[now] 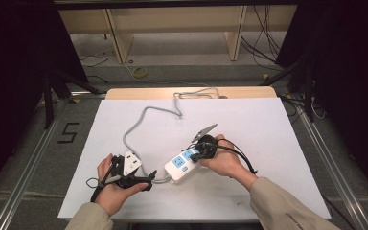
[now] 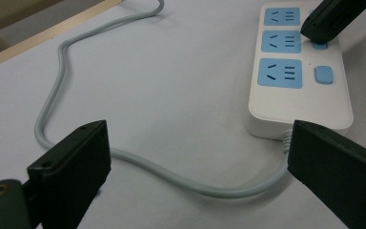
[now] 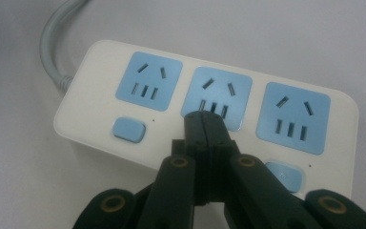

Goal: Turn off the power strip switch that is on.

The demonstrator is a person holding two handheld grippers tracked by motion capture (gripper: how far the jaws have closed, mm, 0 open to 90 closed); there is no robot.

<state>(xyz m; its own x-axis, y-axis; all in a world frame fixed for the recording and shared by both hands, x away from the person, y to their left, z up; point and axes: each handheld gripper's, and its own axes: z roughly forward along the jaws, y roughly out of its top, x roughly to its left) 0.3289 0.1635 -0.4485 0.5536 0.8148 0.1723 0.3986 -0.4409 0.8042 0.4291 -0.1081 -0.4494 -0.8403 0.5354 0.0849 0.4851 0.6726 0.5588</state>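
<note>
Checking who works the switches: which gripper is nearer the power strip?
Right. The right gripper is on the power strip's middle switch; the left gripper is off its cable end.

We see a white, smooth plastic power strip (image 3: pixel 100 129) with a soft sheen and matt pale-blue socket faces, its grey rubbery cable (image 2: pixel 52 109) smooth too. The matt black plastic right gripper (image 3: pixel 204 125) (brass-coloured rivets) shows above a dull white paper-like table sheet (image 1: pixel 268 124).
</note>
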